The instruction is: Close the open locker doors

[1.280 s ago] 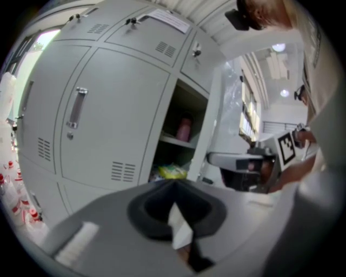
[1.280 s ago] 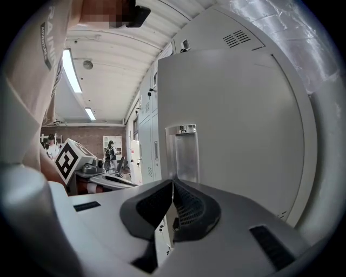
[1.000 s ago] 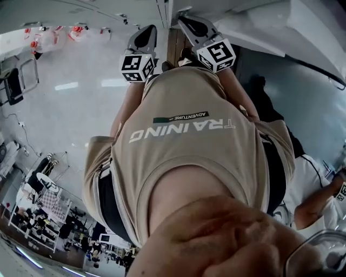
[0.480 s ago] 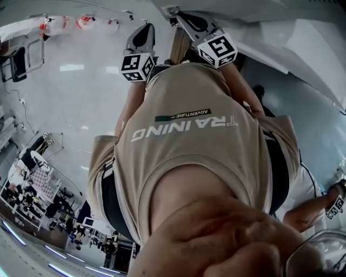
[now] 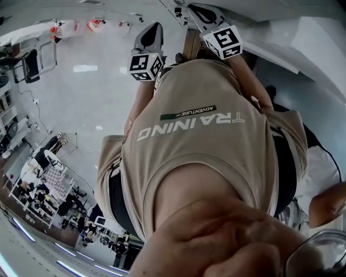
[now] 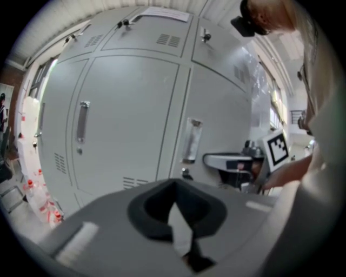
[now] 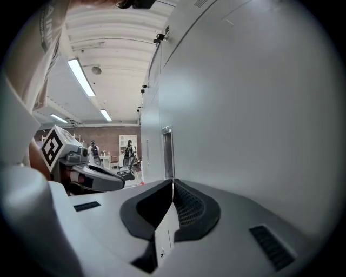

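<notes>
The left gripper view faces a bank of grey locker doors point(image 6: 130, 108) with vertical handles point(image 6: 81, 121); those in sight look flush with their frames. My left gripper point(image 6: 174, 182) is shut and empty, a short way off from them. In the right gripper view a large grey locker door point(image 7: 254, 108) fills the right side, its recessed handle point(image 7: 167, 151) just ahead. My right gripper point(image 7: 173, 183) is shut with nothing in it, close beside that door. In the head view both grippers, left point(image 5: 153, 31) and right point(image 5: 199, 12), point toward the lockers point(image 5: 292, 38) past the beige shirt.
The head view looks down along the person's beige shirt point(image 5: 200, 140). Red-and-white bottles point(image 6: 40, 195) stand on the floor at the lockers' left end. Another person in white point(image 5: 324, 189) stands at the right. Chairs and racks point(image 5: 38, 65) line the shiny floor at left.
Both grippers have shifted a little to the right and up in the head view. The person in white at the lower right has moved partly out of sight.
</notes>
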A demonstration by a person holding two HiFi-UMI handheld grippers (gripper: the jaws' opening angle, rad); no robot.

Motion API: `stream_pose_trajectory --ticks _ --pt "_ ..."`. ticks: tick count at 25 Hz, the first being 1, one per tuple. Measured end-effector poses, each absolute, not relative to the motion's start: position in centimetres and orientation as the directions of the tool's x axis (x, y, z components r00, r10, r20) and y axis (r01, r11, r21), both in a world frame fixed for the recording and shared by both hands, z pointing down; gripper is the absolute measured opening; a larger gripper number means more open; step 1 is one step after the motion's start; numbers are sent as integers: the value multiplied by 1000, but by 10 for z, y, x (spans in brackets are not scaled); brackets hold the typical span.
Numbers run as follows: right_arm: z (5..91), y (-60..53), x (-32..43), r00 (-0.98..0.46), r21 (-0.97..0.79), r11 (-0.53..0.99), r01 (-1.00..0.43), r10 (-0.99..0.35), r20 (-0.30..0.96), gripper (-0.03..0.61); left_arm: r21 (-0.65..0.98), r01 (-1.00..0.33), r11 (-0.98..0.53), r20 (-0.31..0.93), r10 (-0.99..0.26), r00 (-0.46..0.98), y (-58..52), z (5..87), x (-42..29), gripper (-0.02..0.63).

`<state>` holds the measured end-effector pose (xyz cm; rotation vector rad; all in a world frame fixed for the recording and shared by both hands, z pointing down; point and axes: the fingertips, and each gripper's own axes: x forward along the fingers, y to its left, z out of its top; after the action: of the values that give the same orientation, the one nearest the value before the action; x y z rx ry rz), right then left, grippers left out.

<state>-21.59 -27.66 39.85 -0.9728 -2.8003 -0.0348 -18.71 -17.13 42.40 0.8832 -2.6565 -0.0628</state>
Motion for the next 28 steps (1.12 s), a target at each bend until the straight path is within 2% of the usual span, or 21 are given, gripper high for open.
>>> stream_pose_trajectory --ticks 12,28 --pt "410 -283 -230 -840 -32 865 501 495 224 14 126 -627 769 246 -637 -731 -166 405 -195 0" --pt "397 -273 -183 -823 -29 854 520 509 252 14 116 -698 707 179 -706 -685 -174 384 -183 0"
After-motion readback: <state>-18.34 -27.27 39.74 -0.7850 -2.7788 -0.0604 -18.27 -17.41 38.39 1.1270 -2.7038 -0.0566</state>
